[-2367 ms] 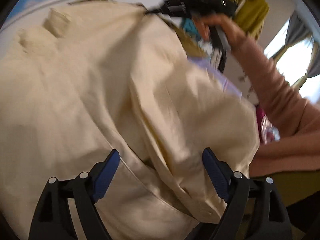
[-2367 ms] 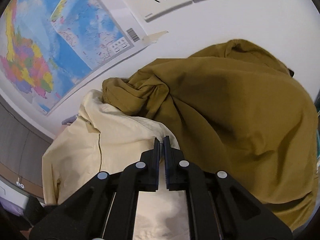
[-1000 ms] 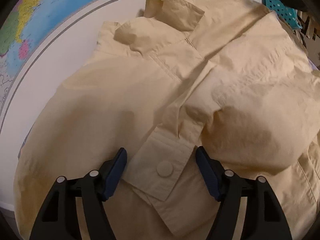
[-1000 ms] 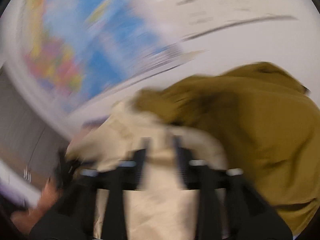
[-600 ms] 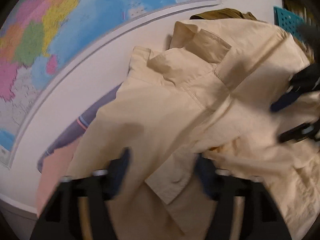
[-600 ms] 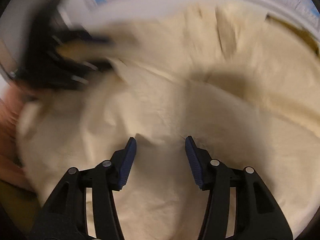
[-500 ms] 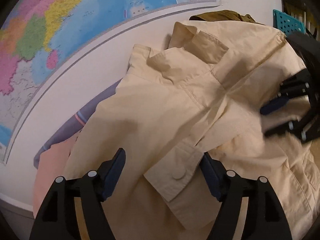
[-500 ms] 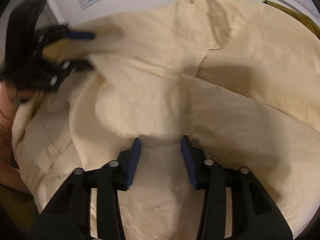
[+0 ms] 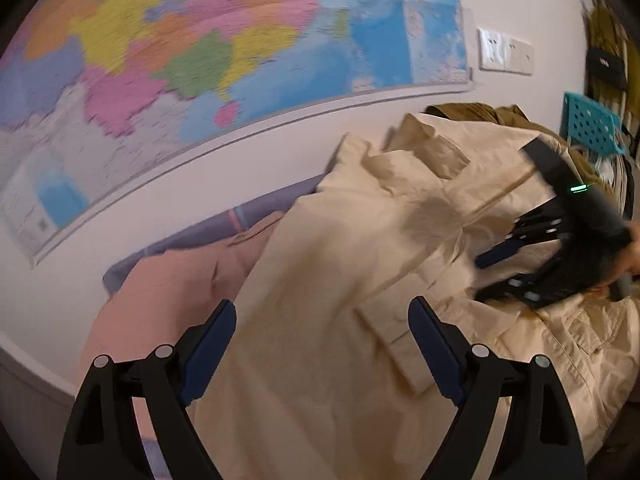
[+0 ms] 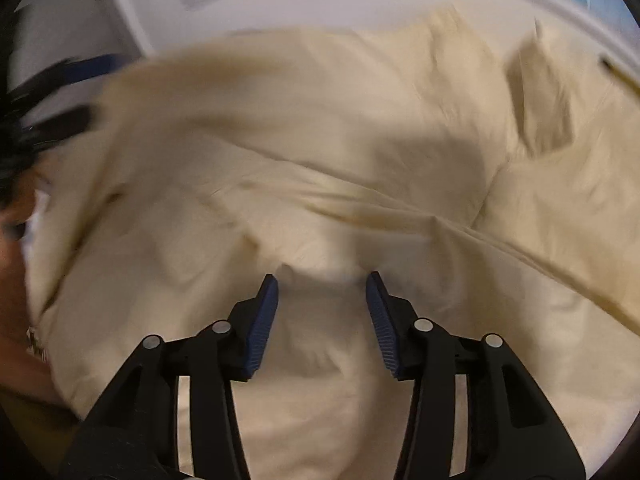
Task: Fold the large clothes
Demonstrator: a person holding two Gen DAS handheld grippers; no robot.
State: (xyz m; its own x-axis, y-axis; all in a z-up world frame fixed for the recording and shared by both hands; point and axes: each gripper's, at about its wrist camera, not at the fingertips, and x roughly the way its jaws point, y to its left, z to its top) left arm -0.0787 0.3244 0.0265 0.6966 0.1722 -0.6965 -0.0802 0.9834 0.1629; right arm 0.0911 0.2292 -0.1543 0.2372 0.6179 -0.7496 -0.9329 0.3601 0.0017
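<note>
A large cream jacket (image 9: 360, 240) lies spread out, collar (image 9: 412, 148) toward the wall. In the left wrist view my left gripper (image 9: 320, 308) hovers above the jacket's near side, its jaws wide and still opening, nothing pinched between them. The buttoned sleeve cuff (image 9: 392, 328) lies just under its right finger. My right gripper (image 10: 322, 280) points down into the jacket (image 10: 320, 160). Its jaws are opening, with a soft ridge of cloth between the blue pads (image 10: 260, 320). From the left wrist camera, the right gripper (image 9: 478, 280) rests on the jacket's right side.
A colourful world map (image 9: 200, 60) and wall sockets (image 9: 504, 56) are on the wall behind. An olive garment (image 9: 472, 110) lies past the collar. A pink garment (image 9: 172, 292) and purple cloth (image 9: 260, 208) lie left of the jacket. A teal basket (image 9: 592, 124) stands at the right.
My left gripper rose and drew back from the cuff, its jaws widening. My right gripper swung down from the olive garment onto the cream jacket and settled there.
</note>
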